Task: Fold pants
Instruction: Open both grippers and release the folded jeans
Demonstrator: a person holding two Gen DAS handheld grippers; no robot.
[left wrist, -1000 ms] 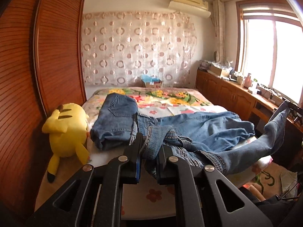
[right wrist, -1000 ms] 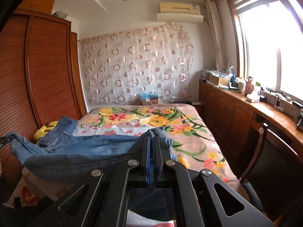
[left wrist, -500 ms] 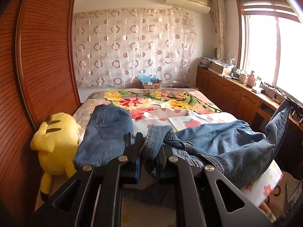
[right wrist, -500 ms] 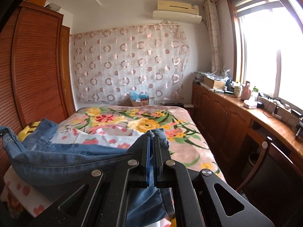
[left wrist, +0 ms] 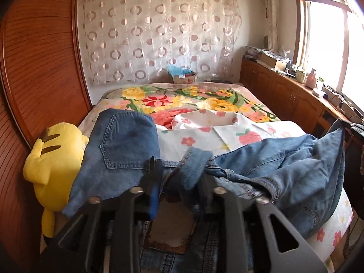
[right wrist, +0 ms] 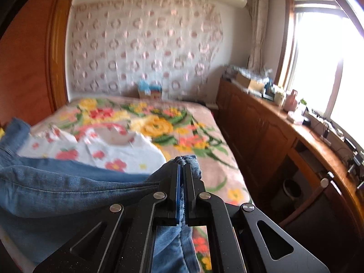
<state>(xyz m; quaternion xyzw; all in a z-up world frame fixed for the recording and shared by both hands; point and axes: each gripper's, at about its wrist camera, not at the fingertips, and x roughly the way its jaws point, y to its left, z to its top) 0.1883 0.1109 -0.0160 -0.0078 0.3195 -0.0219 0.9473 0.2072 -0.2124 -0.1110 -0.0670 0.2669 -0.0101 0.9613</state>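
Note:
The blue jeans (left wrist: 279,159) stretch across the near end of the bed (left wrist: 204,134). My left gripper (left wrist: 179,170) has its jaws spread apart; the waistband fold lies loose between the fingers, with a back pocket (left wrist: 127,138) draped to the left. My right gripper (right wrist: 182,170) is shut on a bunched denim fold (right wrist: 188,161), and the jeans (right wrist: 56,188) run off to the left from it. In the left wrist view the far end of the jeans rises at the right edge (left wrist: 336,136).
A yellow plush toy (left wrist: 52,159) sits at the bed's left edge against the wooden wardrobe (left wrist: 34,68). A floral blanket (right wrist: 159,125) and white flowered sheet (left wrist: 227,132) cover the bed. A wooden counter (right wrist: 284,136) with clutter runs along the right under the window.
My left gripper's jaws have opened from their clamp on the waistband, and it has moved forward and down over the bed. My right gripper has moved forward, still clamped on the denim.

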